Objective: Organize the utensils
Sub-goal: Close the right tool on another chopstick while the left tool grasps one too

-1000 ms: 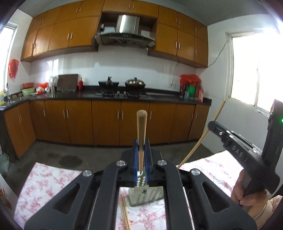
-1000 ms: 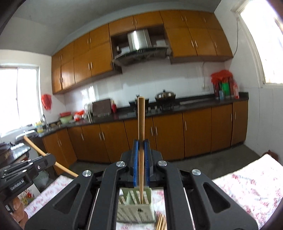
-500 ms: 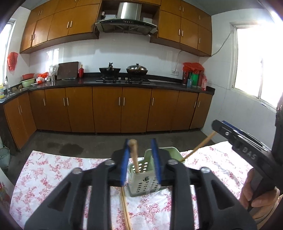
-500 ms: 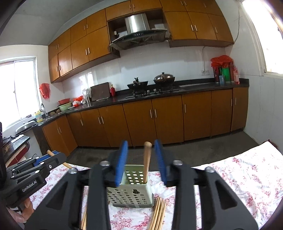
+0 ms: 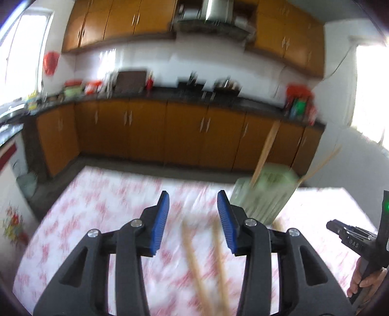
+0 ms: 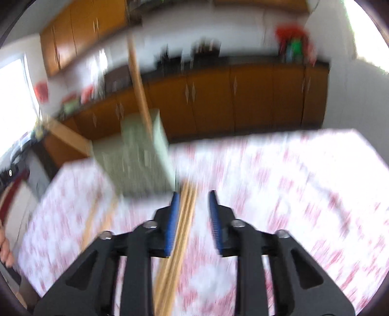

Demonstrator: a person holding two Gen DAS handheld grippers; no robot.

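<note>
Two grippers over floral tablecloth (image 5: 102, 209), both frames blurry. Left gripper (image 5: 193, 220) jaws opening, nothing gripped, two loose chopsticks (image 5: 194, 262) on cloth below gap. Right gripper (image 6: 193, 218) jaws closing, chopstick bundle (image 6: 181, 226) between, not pinched. Green utensil holder (image 6: 136, 155) far left there, two chopsticks standing inside.

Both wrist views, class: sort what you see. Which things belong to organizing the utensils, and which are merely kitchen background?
Belonging to the job:
- green utensil holder with two chopsticks standing in it
- loose chopsticks on the floral tablecloth
- left hand-held gripper, jaws opening
- right hand-held gripper, jaws closing

Background:
- wooden cabinets
- range hood
- counter clutter, blurred
</note>
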